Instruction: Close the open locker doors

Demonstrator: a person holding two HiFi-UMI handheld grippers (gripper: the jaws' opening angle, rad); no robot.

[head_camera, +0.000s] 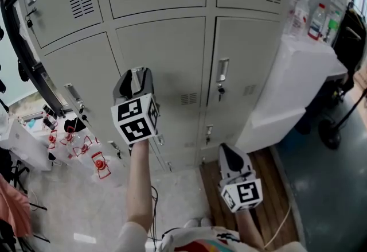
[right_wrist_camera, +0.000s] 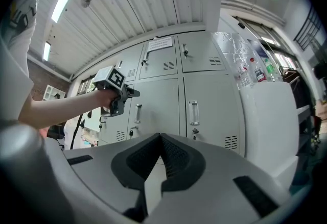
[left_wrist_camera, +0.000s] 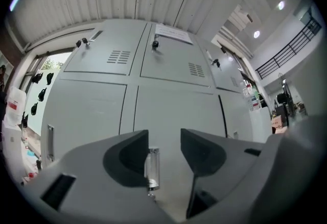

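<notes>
The grey locker bank (head_camera: pixel 172 10) fills the view. Its doors look almost all flush, and I cannot tell which stands ajar. The left tool (head_camera: pixel 136 76) is up before the middle door (head_camera: pixel 166 50), jaws half apart and empty, the door handle (left_wrist_camera: pixel 151 167) beyond them. The right tool (head_camera: pixel 228 150) hangs low, jaws together. Next, I judge, comes a flat push on this door.

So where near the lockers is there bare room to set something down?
Pale floor between the red-framed items and the wooden strip is mostly bare; the strip too. The white cabinet's front top is free, bottles crowd its back. Far left is cluttered.
</notes>
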